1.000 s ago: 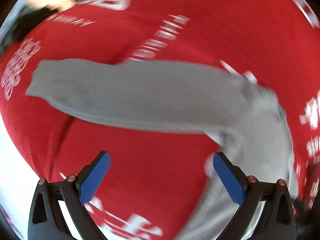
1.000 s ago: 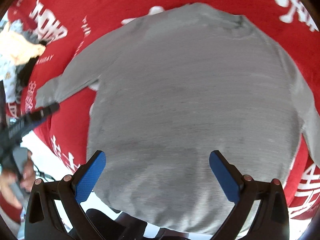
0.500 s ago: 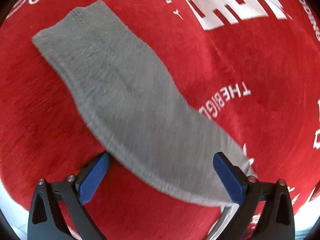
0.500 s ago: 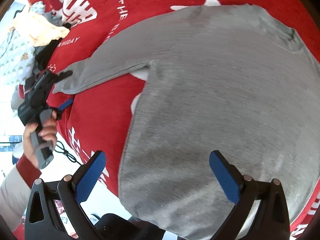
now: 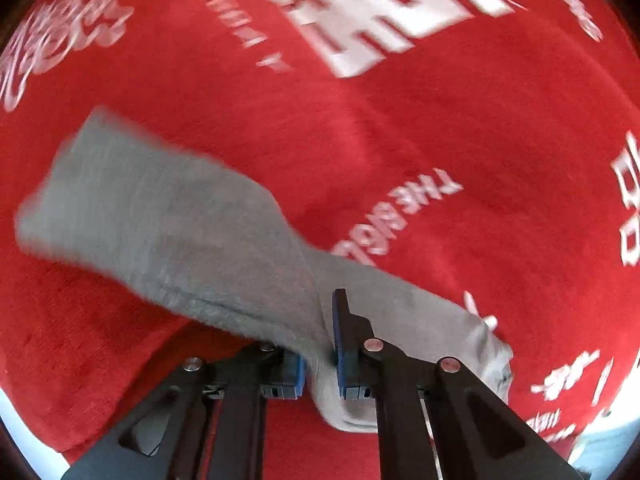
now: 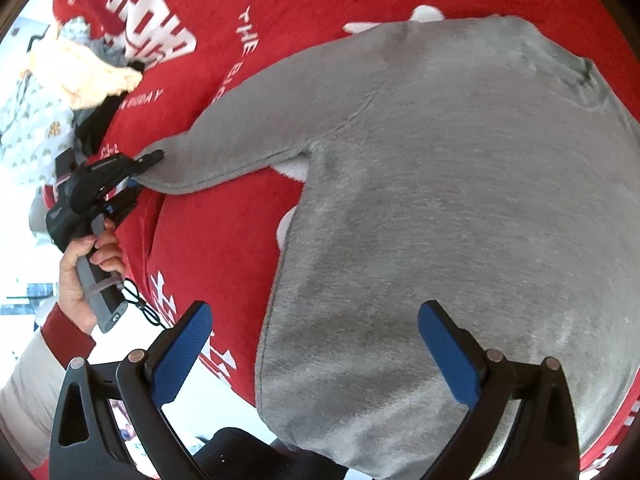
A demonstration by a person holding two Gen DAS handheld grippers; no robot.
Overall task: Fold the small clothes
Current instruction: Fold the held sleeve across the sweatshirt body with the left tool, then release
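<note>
Now the left gripper (image 5: 320,344) has just been closing and clamps the sleeve (image 5: 168,220); the right gripper (image 6: 316,344) hovers, fingers apart, low in frame over the sweater (image 6: 460,208). Best carry that sleeve flat across the body.

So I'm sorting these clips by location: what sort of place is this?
Probably a home laundry-folding spot, though the room barely shows. A grey sweater lies spread on a red printed cloth covering the surface, and a heap of other small clothes waits at its edge.

A small grey knit sweater (image 6: 460,208) lies flat on red printed cloth (image 6: 224,224), one sleeve (image 5: 160,232) stretched sideways.
</note>
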